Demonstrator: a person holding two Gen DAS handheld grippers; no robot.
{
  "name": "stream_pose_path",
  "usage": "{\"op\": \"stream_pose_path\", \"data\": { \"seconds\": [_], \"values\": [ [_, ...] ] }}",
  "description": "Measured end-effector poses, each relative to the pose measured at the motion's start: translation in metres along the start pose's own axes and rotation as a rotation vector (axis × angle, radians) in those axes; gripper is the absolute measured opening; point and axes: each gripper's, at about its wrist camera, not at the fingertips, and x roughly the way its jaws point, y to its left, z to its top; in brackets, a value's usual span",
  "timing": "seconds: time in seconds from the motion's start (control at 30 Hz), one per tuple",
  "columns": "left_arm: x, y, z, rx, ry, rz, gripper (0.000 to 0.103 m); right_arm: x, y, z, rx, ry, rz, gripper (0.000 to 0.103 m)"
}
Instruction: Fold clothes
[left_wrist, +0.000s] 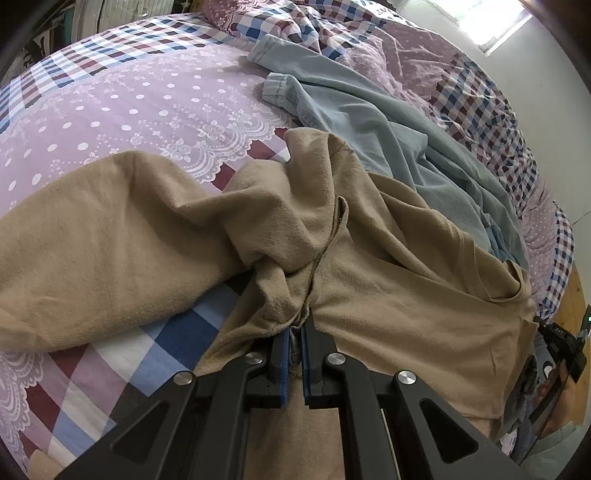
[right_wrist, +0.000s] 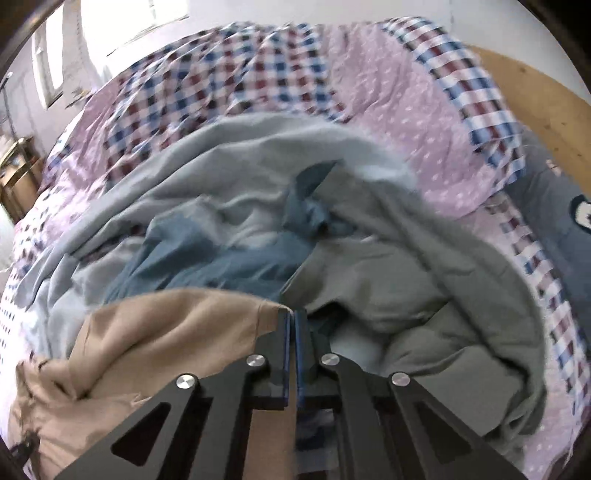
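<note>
A tan knit garment (left_wrist: 388, 288) lies crumpled across the near part of the bed, one sleeve stretched out to the left. My left gripper (left_wrist: 295, 325) is shut on a bunched fold of it near a seam. In the right wrist view the same tan garment (right_wrist: 155, 332) fills the lower left. Its hem corner runs up into the tips of my right gripper (right_wrist: 291, 312), which is shut on that edge. A grey-blue garment (left_wrist: 369, 122) lies rumpled behind and beside the tan one. In the right wrist view this grey-blue garment (right_wrist: 240, 192) spreads ahead of the fingers.
The bed cover (left_wrist: 129, 103) is pink with white dots, lace print and checked bands, and it wrinkles toward the far side (right_wrist: 388, 92). Wooden floor (right_wrist: 535, 85) shows past the bed's right edge. Dark blue clothing on a person (right_wrist: 576, 214) is at the right.
</note>
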Motion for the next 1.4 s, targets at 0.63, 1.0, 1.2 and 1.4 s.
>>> {"op": "stream_pose_path", "data": {
  "seconds": [0.63,1.0,1.2,1.4],
  "values": [
    [-0.001,0.001,0.001,0.007,0.005,0.003,0.005,-0.029,-0.026,-0.059,0.18,0.012,0.137,0.038],
    [-0.034,0.026,0.014,-0.074,-0.077,-0.055,0.034,-0.121,0.052,-0.181,0.068,-0.052,0.375,0.048],
    [-0.054,0.059,0.021,-0.182,-0.112,-0.135,0.053,-0.121,0.101,-0.228,-0.054,-0.038,0.447,0.053],
    [-0.077,0.075,0.02,-0.179,-0.212,-0.094,0.073,-0.096,0.137,-0.263,-0.114,0.016,0.46,0.054]
  ]
}}
